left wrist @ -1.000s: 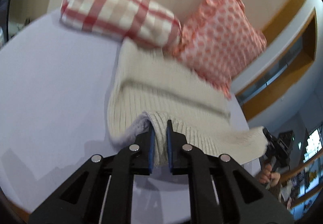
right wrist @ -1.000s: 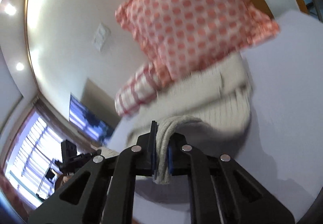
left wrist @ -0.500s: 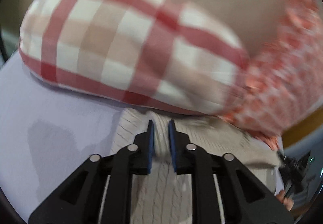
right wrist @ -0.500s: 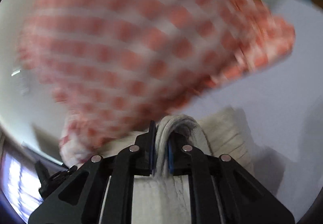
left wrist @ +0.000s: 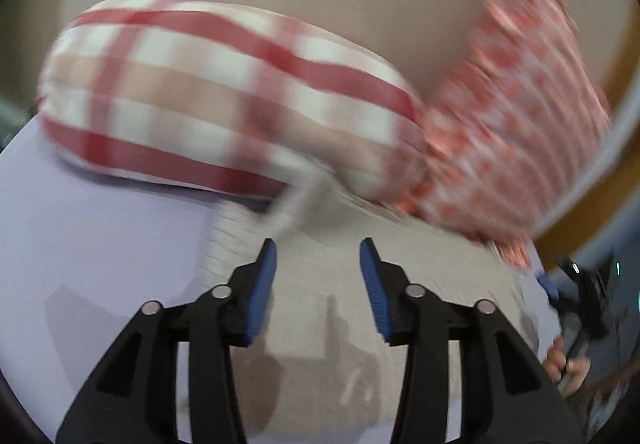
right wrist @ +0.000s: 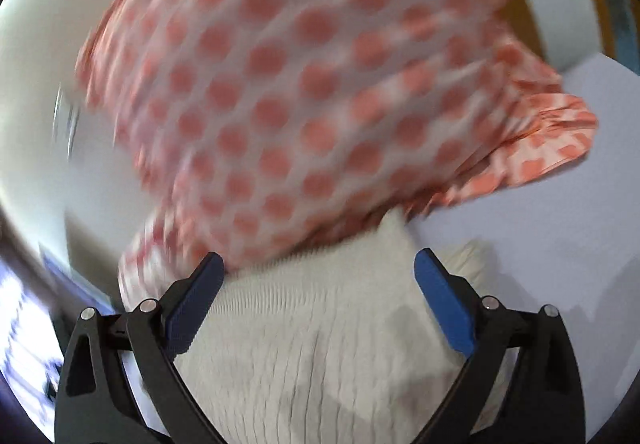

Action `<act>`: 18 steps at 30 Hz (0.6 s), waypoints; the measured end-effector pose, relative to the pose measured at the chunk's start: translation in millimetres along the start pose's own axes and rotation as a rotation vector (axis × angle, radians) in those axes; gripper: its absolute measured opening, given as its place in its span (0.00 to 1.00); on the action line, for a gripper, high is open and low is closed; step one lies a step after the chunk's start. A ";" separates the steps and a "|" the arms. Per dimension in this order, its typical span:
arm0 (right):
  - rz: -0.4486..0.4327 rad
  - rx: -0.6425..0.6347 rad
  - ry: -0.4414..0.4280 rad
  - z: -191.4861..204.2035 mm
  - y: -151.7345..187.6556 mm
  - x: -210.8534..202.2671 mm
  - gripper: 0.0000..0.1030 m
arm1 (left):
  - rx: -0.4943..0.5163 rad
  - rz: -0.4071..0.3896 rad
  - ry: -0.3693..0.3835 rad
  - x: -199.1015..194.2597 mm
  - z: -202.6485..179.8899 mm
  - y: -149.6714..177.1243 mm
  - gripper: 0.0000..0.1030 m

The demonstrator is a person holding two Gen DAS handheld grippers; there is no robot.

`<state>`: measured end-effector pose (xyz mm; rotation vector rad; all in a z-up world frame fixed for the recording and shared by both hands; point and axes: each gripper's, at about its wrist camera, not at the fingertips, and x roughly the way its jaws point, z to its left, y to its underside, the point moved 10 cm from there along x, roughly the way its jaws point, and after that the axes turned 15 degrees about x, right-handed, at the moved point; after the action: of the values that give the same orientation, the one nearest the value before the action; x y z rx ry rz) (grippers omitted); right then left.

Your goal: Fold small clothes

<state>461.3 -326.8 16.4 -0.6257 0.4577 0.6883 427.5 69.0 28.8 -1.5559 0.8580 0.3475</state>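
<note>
- Your left gripper is hovering with its jaws spread apart and nothing between the blue pads; the cream knitted garment is lying flat beneath them.
- Your right gripper is holding its jaws wide apart too, gripping nothing, with the same ribbed cream garment spread below and between the fingers.
- In the left wrist view, the garment is resting on the lavender bed sheet, filling the lower centre of the frame from 6 o'clock outward; its far edge is reaching the cushions at 12 o'clock.
- A red-and-white checked bolster is lying at 11 o'clock from your left gripper, its lower edge sitting just beside the garment's far corner.
- A pink dotted cushion is leaning at 2 o'clock, touching the bolster's end; in the right wrist view it is filling the upper frame and appears to be overlapping the garment's far edge at 12 o'clock.
- Both views are blurring, so finer knit details are hard to read.
- Your right hand is showing at 4 o'clock in the left wrist view, clasping its black handle.
</note>
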 end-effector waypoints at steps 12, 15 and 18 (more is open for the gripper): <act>0.159 -0.238 0.268 -1.0 74.4 31.2 0.95 | 0.002 0.176 -0.121 43.4 9.5 40.6 0.54; 0.136 -0.250 0.238 10.6 78.2 19.4 0.95 | -0.008 0.124 -0.179 10.5 31.4 36.8 0.64; 0.129 -0.241 0.211 19.3 72.2 17.6 0.95 | -0.043 0.187 -0.229 11.1 62.8 43.3 0.62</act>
<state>426.2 -262.6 -6.9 -0.9077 0.6198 0.8105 421.2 126.7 -21.9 -1.4456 0.8211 0.6700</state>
